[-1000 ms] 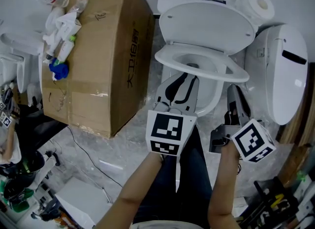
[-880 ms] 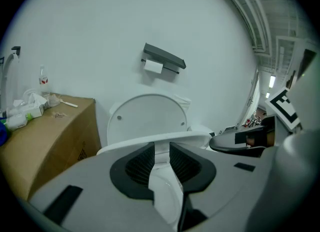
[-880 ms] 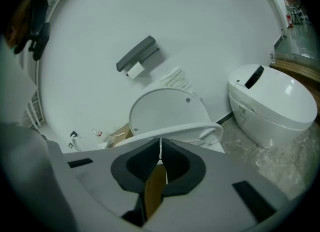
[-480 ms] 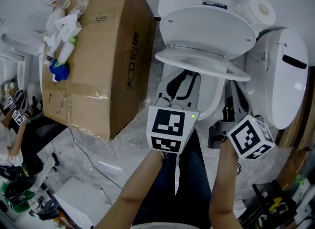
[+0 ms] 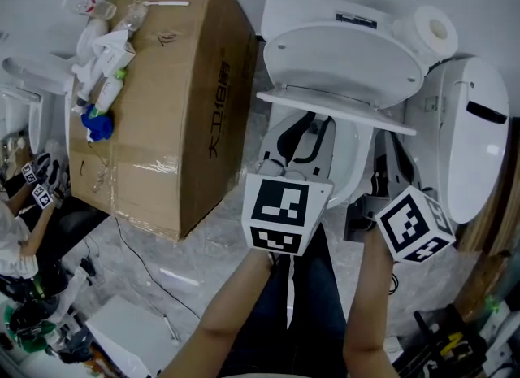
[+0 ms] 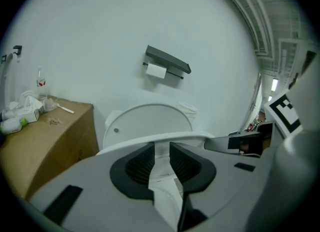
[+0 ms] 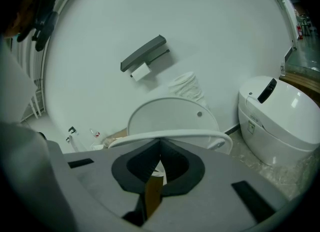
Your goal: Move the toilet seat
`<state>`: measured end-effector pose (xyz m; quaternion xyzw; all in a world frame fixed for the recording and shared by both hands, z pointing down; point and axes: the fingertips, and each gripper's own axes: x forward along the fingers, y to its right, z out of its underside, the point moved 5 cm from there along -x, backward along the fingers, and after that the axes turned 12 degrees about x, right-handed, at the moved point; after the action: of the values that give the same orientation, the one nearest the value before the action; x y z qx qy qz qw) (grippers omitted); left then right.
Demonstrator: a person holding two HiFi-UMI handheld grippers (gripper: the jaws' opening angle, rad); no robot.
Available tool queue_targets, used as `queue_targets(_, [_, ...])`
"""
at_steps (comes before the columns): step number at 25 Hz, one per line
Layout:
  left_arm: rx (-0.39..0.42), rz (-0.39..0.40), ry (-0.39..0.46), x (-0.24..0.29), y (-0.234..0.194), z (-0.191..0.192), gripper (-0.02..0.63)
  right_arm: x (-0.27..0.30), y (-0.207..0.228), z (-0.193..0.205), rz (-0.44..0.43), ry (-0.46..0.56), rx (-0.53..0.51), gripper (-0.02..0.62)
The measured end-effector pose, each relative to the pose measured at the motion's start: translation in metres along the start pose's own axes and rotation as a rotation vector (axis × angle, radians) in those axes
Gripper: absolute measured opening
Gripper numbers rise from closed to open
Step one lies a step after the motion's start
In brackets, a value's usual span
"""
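Lift in progress: the toilet seat (image 7: 200,135) sits half-raised below the upright lid (image 5: 341,55), apparently propped on the left gripper (image 6: 159,151), whose jaws are slightly apart and empty, the right gripper (image 7: 160,148) closed on nothing; next, tip it against the lid.

Cardboard box (image 5: 162,100) walls off left side of toilet bowl (image 5: 356,163), just beside it; only narrow strip between. White unit (image 5: 467,124) crowds right side, near; right gripper (image 5: 385,150) fills that gap. Toilet seat (image 5: 337,112) hangs half-raised, bar across bowl mouth; left gripper (image 5: 306,134) under its front edge. Lid (image 5: 341,55) upright behind, blocks passage rearward. Paper holder (image 6: 167,61) on wall above lid, well apart. Grey floor (image 5: 203,238) in front of box open.
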<state>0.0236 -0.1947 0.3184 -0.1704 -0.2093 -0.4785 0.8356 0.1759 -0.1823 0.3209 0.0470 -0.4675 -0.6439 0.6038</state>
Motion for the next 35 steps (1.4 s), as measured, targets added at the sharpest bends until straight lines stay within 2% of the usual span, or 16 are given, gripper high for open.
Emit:
queue_targets(21, [0.034, -0.036, 0.054, 0.049, -0.023, -0.036, 0.103, 0.047, -0.007, -0.04, -0.027, 0.051, -0.041, 0.017])
queue_targets(35, [0.064, -0.065, 0.062, 0.074, -0.035, -0.051, 0.103, 0.074, -0.011, -0.06, -0.038, 0.064, -0.079, 0.017])
